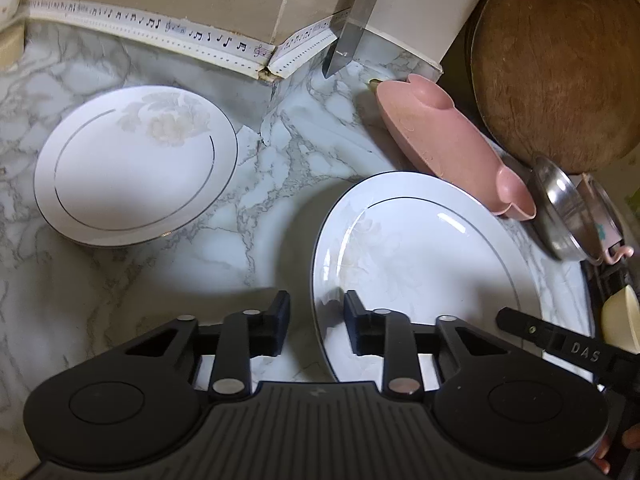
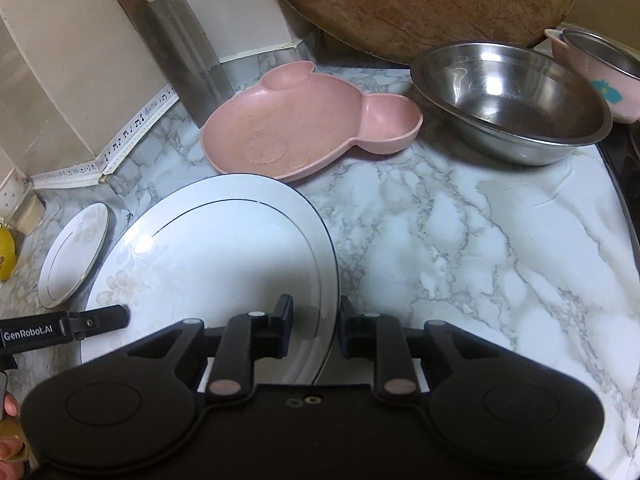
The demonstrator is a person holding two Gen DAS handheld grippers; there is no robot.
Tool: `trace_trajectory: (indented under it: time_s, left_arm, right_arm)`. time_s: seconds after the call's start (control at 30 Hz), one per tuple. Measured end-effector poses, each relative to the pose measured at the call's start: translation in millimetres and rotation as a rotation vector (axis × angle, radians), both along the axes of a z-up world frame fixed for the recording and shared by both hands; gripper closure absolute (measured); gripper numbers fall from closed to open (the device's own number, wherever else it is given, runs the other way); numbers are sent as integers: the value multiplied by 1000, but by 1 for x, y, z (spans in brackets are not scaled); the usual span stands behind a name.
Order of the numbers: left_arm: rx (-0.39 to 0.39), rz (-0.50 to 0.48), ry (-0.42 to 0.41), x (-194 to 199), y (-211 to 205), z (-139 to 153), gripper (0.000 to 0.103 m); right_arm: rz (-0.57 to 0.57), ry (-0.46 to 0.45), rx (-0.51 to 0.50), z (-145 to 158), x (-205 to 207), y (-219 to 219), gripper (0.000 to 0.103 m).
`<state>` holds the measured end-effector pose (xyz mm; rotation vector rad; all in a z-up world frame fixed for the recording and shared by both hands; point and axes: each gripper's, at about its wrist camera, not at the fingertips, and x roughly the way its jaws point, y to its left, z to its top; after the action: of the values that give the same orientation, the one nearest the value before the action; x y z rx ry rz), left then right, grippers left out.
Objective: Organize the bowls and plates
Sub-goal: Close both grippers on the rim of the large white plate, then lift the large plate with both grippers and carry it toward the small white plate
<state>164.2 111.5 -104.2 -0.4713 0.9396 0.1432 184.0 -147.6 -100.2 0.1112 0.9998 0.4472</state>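
Observation:
A large white plate (image 1: 432, 264) with a dark rim lies on the marble counter; it also shows in the right wrist view (image 2: 224, 248). My left gripper (image 1: 316, 320) is open, its fingers straddling the plate's left rim. My right gripper (image 2: 316, 328) is open, its fingers straddling the plate's right rim. A smaller white plate (image 1: 132, 168) lies to the left, also in the right wrist view (image 2: 74, 256). A pink bear-shaped divided plate (image 2: 304, 124) lies behind the large plate. A steel bowl (image 2: 512, 100) stands at the back right.
A pink bowl with a steel liner (image 2: 600, 68) stands at the far right. A round wooden board (image 2: 420, 0) leans against the back. A cleaver blade (image 2: 180, 52) stands against the tiled wall. The counter's dark edge (image 2: 624, 184) runs at the right.

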Motion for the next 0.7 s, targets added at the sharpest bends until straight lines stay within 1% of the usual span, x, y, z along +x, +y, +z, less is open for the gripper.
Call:
trace_trajectory:
  time_s: [0.17,0.37,0.53,0.7]
  left_arm:
    - [-14,-9,-4,-1,-4,0,86]
    - [-9,12,-8,-6,-1,-1,86]
    - [-2,39,-15,-18,5,1,86]
    - [11,70,-28,-39,16,7,86]
  right_arm:
    - [12,12,14,0,3,-3,82]
    - [33,22,29,1,2,-4,85]
    - [73,-17,24,6,-5,3,87]
    - [127,-46,27,15,-13,14,89]
